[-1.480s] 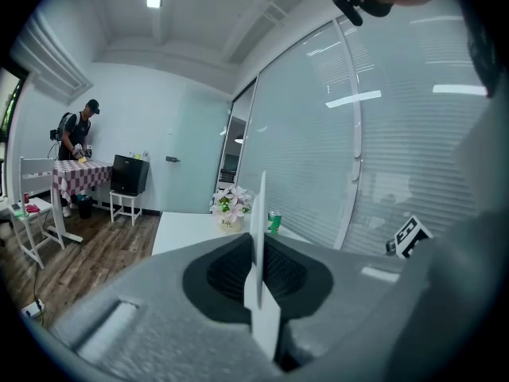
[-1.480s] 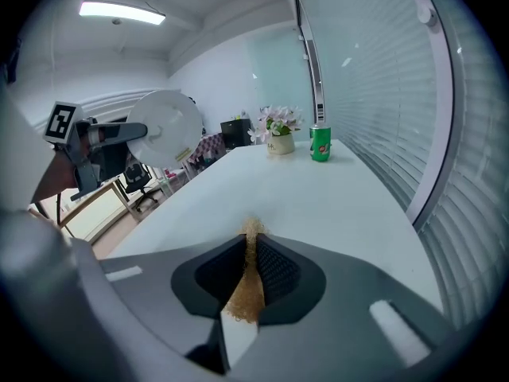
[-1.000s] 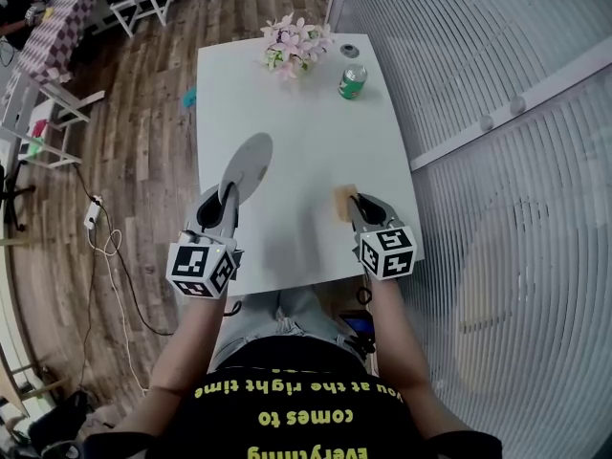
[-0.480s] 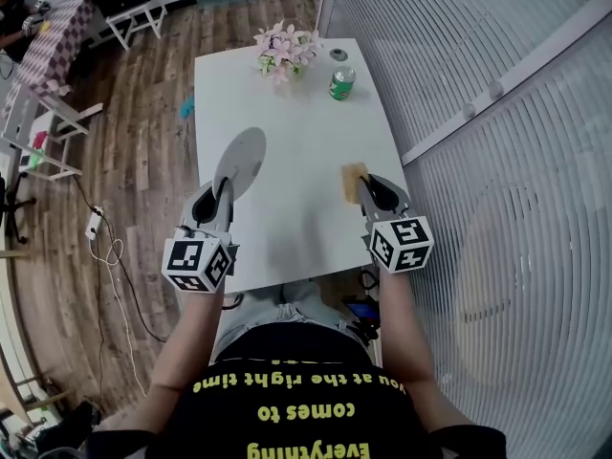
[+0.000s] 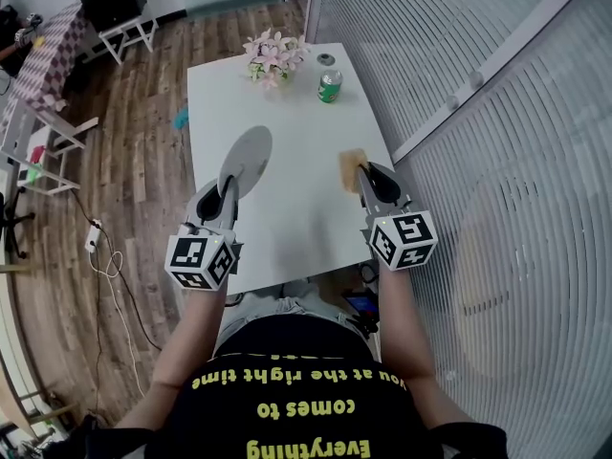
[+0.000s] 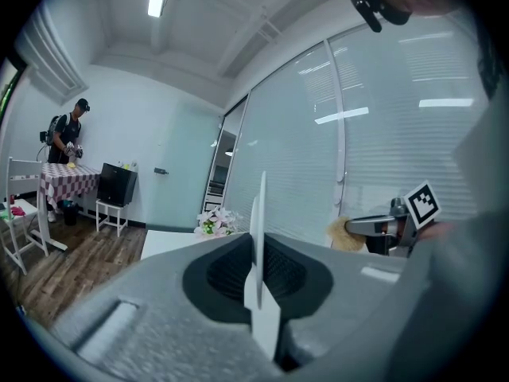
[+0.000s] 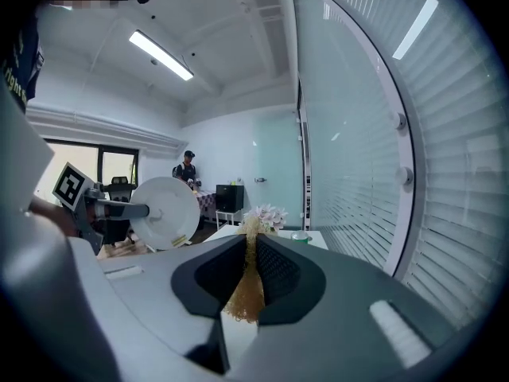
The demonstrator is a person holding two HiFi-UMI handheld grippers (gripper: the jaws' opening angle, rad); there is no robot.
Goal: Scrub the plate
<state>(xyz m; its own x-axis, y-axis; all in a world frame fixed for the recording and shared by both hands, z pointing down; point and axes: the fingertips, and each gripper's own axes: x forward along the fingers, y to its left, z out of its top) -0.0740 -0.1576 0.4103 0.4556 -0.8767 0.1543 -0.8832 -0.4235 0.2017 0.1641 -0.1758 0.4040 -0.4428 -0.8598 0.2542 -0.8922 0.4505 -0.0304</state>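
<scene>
In the head view you hold the plate (image 5: 247, 156) over the bench (image 5: 287, 113) in your left gripper (image 5: 228, 191), the sponge (image 5: 352, 163) in your right gripper (image 5: 361, 175), well apart. The left gripper view shows jaws clamped on the plate's rim, edge-on. The right gripper view shows jaws pinching the sponge.

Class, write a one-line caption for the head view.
Left tongs grip a white plate by its rim; right tongs hold a tan sponge over the white table.

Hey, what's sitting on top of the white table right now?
A bunch of flowers, a green can and a small round object at the far end of the table. The patch beneath the held plate is hidden.
</scene>
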